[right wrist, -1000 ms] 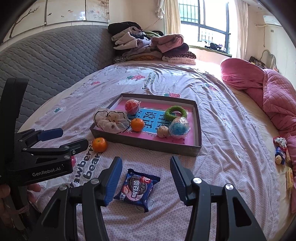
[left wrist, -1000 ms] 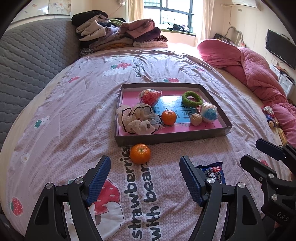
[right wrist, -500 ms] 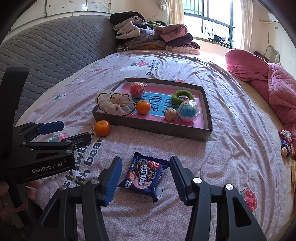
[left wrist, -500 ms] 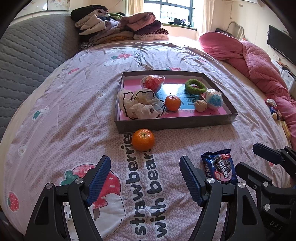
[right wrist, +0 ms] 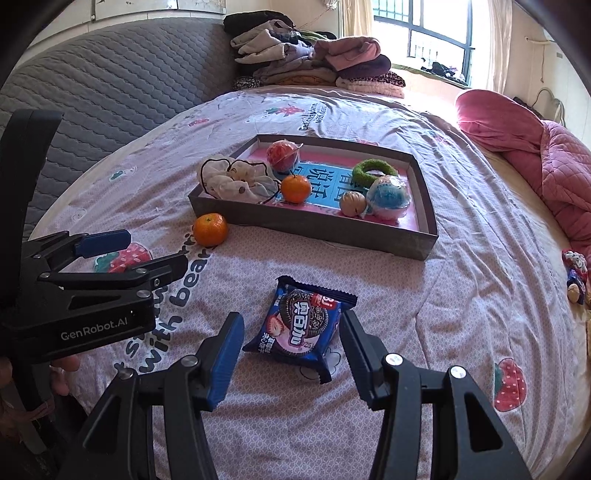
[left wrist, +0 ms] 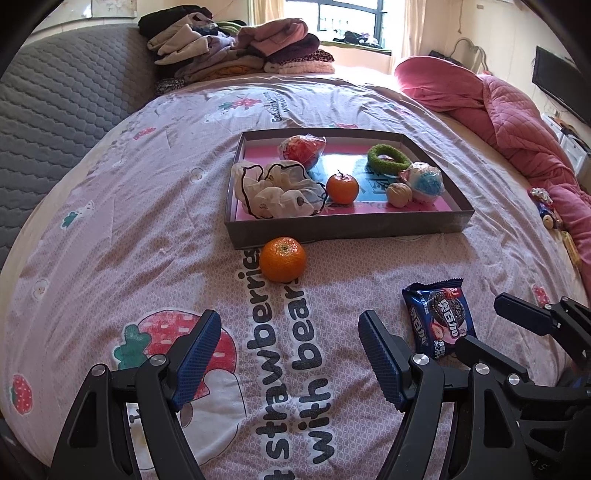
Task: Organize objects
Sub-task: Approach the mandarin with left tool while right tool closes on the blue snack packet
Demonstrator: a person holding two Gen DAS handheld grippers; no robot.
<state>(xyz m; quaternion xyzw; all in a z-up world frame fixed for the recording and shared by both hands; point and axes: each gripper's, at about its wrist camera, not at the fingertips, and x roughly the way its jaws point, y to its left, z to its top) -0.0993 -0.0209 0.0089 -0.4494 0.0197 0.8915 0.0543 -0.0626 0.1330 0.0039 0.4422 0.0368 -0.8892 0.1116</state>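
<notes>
Biscuit packet (right wrist: 301,326) lies between the right tongs' (right wrist: 291,360) spread tips, seemingly untouched.

Sunlit barred window (right wrist: 439,35), perhaps open

folded clothes (left wrist: 236,48) stacked by window | pink quilt (left wrist: 517,122) bunched at right | grey headboard (right wrist: 110,85)

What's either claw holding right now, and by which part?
Nothing. The left claw is open over bare bedspread, short of the orange. The right claw is open, with the cookie packet between its fingers, unpinched.
</notes>
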